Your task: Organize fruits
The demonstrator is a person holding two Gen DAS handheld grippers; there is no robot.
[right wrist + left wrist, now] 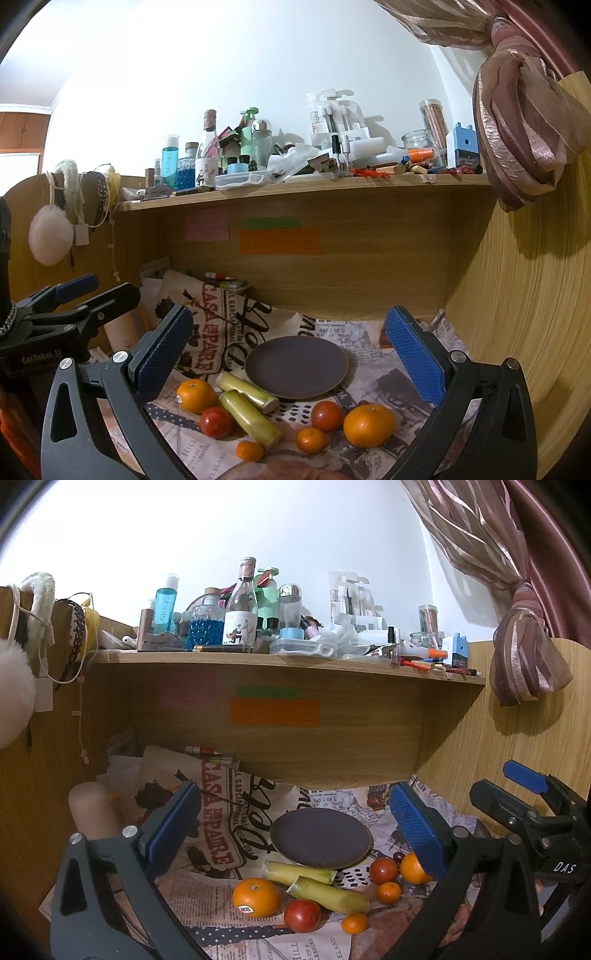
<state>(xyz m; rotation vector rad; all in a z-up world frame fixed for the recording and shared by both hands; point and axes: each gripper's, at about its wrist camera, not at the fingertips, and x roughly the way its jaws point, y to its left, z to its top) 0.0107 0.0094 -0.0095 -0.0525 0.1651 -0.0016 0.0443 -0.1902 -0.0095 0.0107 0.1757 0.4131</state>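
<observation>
A dark round plate [320, 838] [296, 365] lies empty on the newspaper-covered desk. In front of it lie two pale green sugarcane pieces [328, 889] [251, 411], two large oranges [255, 896] [368, 424], two red tomatoes [302, 915] [326, 415] and two small mandarins [354, 923] [311, 439]. My left gripper [295, 834] hovers open above the fruit, holding nothing. My right gripper [291, 354] is also open and empty, with the plate between its blue pads. Each gripper shows at the edge of the other's view.
A wooden shelf [288, 664] crowded with bottles and jars overhangs the desk's back. Sticky notes [274, 712] are on the back panel. A cream cylinder [94, 812] stands at the left, wooden side walls close in both sides, and a tied curtain [524, 122] hangs right.
</observation>
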